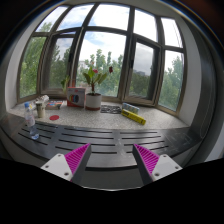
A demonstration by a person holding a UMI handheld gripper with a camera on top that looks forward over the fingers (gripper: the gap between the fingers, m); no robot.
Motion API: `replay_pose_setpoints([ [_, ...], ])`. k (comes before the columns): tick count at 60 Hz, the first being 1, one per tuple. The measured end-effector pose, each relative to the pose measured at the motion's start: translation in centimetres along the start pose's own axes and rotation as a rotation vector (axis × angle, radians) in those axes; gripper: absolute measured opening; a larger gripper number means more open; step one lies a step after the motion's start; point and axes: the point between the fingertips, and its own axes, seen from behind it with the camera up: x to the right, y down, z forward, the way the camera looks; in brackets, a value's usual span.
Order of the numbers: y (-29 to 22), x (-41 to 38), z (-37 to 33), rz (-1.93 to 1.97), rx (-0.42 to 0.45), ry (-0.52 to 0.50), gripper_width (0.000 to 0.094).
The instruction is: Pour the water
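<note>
My gripper (112, 158) is open and empty, its two magenta pads (76, 156) spread wide over a grey ribbed tabletop (110, 132). A clear plastic water bottle (30, 119) stands far to the left on the table, well beyond and left of the fingers. Next to it, further back, stand a small cup or jar (41, 108) and other small items I cannot tell apart. Nothing is between the fingers.
A potted plant with pink flowers (93, 92) in a white pot stands at the back centre by a wide bay window (110, 50). A pink box (76, 97) sits left of it. A yellow object (134, 117) and papers lie to the right.
</note>
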Motion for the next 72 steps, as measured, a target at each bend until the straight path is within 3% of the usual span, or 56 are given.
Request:
replay_pose_setpoints([
  [21,4.8,-3.0,-2.2,-0.006,-0.034,0.011,0.0855],
  [37,10.6,-15.8,-3.9,0.007,-0.077,-0.079,0.0852],
  [55,6.0,-38.3,2.5,0.026,-0.005,-0.185,0.0851],
  [69,-0.6,-45.4,12.1,0.025,0.101,-0.168,0.0849],
  [72,-1.3,-46.1,13.6,0.019,0.118,-0.150,0.0812],
])
